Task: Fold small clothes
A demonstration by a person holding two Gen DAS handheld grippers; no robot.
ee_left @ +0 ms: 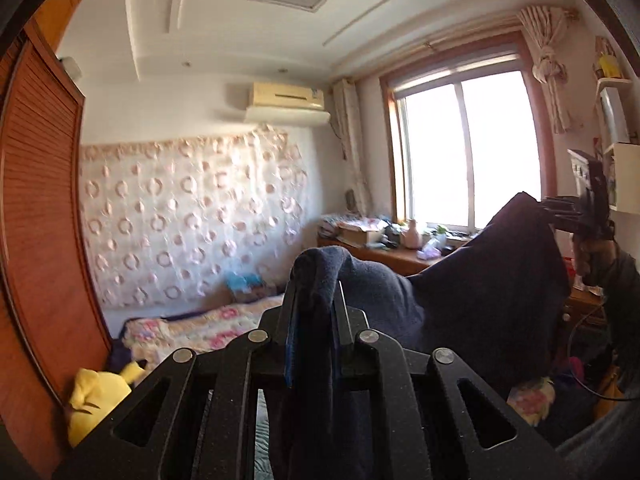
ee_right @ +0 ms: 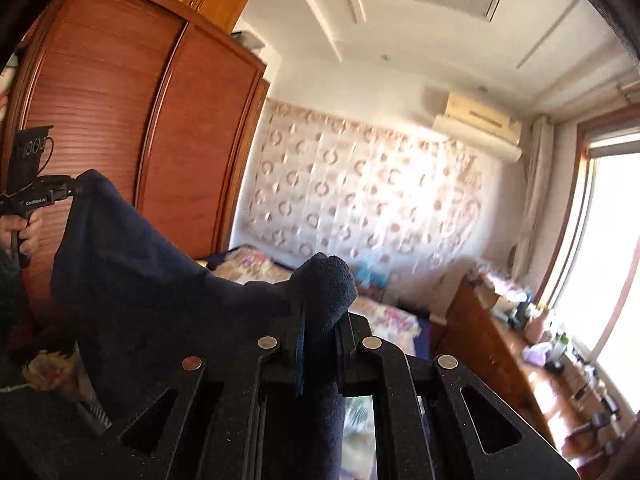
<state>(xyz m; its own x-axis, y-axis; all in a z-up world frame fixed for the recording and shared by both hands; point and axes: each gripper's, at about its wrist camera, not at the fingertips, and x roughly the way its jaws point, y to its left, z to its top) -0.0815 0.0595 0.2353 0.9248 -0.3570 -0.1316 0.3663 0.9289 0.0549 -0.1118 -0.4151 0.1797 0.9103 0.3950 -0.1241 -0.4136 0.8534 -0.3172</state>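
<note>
Pinching dark navy fleece garment [ee_left: 460, 280] in left gripper [ee_left: 314, 304], jaws closed on corner; right gripper [ee_right: 320, 312] likewise clamping far corner. Hanging airborne above floral bed [ee_left: 192, 332]. Keeping edge taut, corners level before lowering.

Both looking forward and up from close behind the fingers. Each facing the far wall [ee_left: 188, 220]. Sharing the cloth [ee_right: 140, 272].

Grippers: 2, left gripper [ee_left: 314, 280], right gripper [ee_right: 320, 280]. Navy garment [ee_left: 480, 280]: 1. Yellow plush toy [ee_left: 96, 400], 8 o'clock: 1.
</note>
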